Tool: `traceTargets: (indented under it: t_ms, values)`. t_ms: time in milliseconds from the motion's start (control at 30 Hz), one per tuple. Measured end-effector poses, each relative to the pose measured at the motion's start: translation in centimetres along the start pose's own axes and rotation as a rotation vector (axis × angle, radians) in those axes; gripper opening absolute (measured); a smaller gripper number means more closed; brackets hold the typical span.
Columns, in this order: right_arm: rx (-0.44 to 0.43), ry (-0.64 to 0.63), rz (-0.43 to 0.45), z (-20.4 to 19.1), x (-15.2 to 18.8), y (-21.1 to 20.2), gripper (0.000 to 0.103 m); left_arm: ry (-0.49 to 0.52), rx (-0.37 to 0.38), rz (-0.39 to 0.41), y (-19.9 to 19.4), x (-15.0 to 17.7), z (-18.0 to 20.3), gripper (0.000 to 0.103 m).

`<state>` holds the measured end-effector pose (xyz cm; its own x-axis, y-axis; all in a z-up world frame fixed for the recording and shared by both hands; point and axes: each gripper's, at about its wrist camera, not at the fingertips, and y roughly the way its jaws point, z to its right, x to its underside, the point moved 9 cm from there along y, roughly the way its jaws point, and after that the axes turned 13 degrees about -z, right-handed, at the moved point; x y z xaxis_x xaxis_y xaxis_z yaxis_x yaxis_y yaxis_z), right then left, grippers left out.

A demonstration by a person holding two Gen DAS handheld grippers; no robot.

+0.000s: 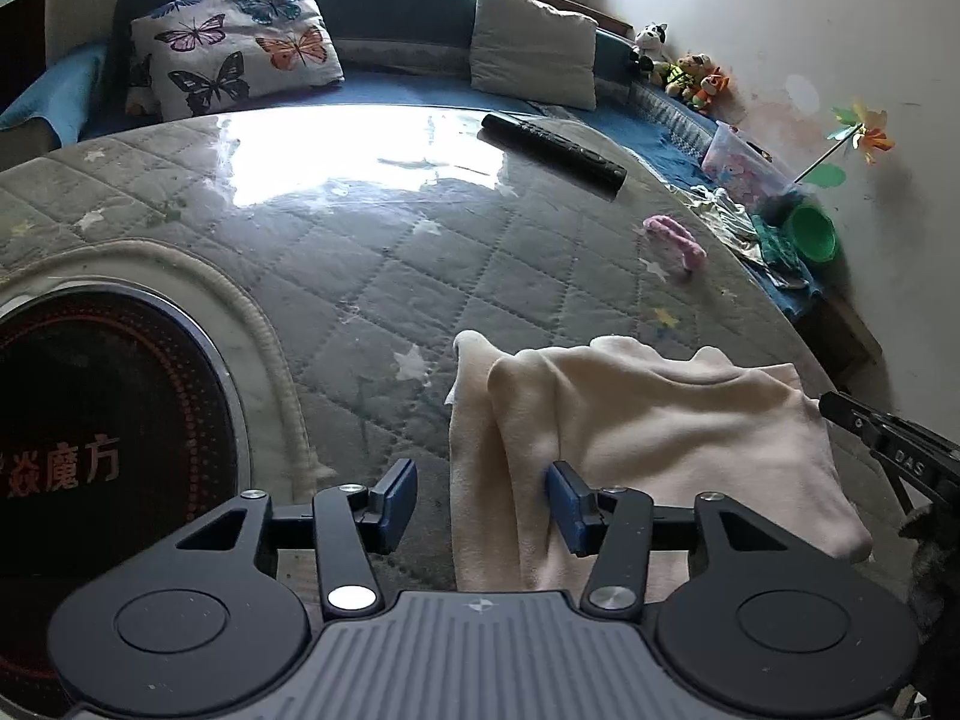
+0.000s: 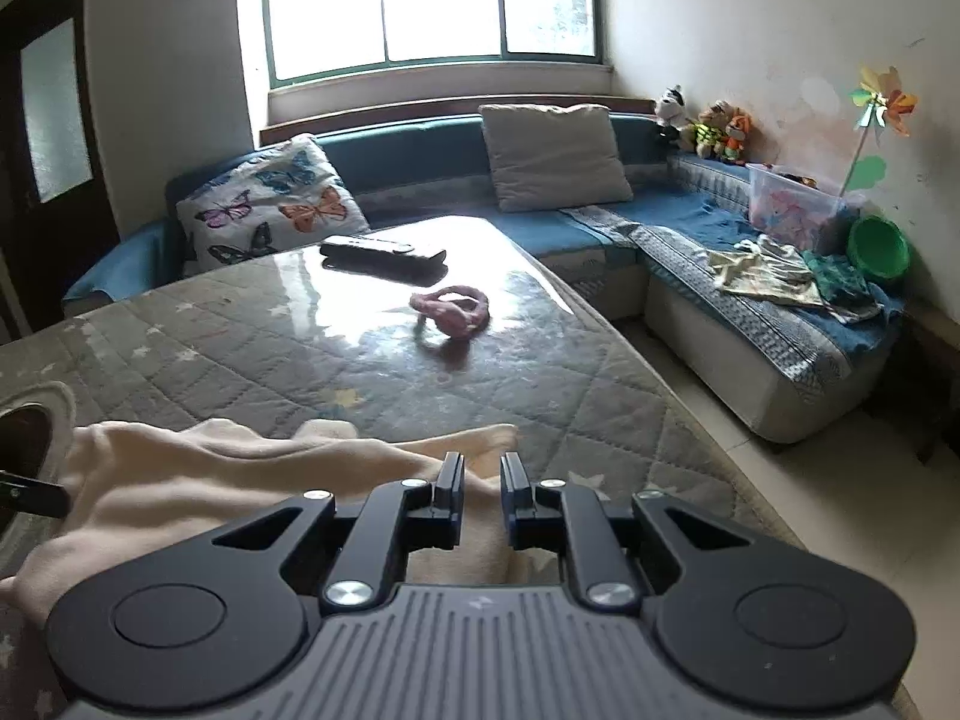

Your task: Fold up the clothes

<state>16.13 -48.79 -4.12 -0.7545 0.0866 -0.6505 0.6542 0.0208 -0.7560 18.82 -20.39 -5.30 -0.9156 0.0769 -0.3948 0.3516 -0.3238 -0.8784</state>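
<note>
Fold barely begun: your left gripper (image 1: 483, 501) gapes wide with the cream garment (image 1: 648, 420) bunched between its jaws, your right gripper (image 2: 482, 474) nearly closed, garment (image 2: 240, 468) beneath, ungrasped.

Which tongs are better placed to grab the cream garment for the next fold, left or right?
Left, probably. The left tongs stand wide open with the cream garment edge already between the fingers, ready to close. The right tongs are over the cloth too, but narrowly parted with no fold visibly between them.
</note>
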Motion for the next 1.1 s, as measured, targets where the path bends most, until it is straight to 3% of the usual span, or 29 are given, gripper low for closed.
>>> traceTargets:
  t_ms: [200, 267, 333, 400, 600, 700, 767, 833, 967, 1100]
  values:
    - [-0.092, -0.066, -0.023, -3.4, 0.9, -0.3, 0.022, -0.006, 0.000, 0.014, -0.3, -0.8, 0.2, 0.057]
    - [-0.122, -0.086, -0.038, -4.5, 0.8, 0.1, 0.023, -0.007, 0.010, 0.029, -0.6, -1.5, 0.3, 0.063]
    - [-0.132, -0.098, -0.045, -5.2, 0.5, 0.6, 0.031, -0.008, 0.014, 0.042, -0.6, -2.4, 0.3, 0.063]
    - [-0.135, -0.099, -0.049, -5.6, 0.1, 1.2, 0.031, -0.015, 0.023, 0.045, -0.2, -3.2, 0.2, 0.063]
    - [-0.142, -0.116, -0.061, -6.4, -0.2, 2.1, 0.036, -0.071, 0.122, 0.004, 1.9, -4.9, -0.3, 0.061]
    - [-0.145, -0.121, -0.069, -6.5, 0.0, 2.4, 0.037, -0.090, 0.175, -0.016, 2.8, -5.4, -0.3, 0.044]
    - [-0.145, -0.120, -0.073, -6.5, 0.1, 2.6, 0.037, -0.090, 0.198, -0.004, 2.9, -5.6, -0.1, 0.022]
    - [-0.146, -0.119, -0.075, -6.5, 0.1, 2.7, 0.038, -0.080, 0.216, 0.025, 2.6, -5.6, 0.1, 0.018]
    - [-0.144, -0.117, -0.074, -6.3, 0.1, 2.8, 0.038, -0.016, 0.262, 0.160, -0.2, -5.6, 1.1, 0.016]
    - [-0.139, -0.115, -0.082, -6.0, 0.4, 3.2, 0.040, 0.033, 0.195, 0.175, -0.4, -5.6, 1.3, 0.018]
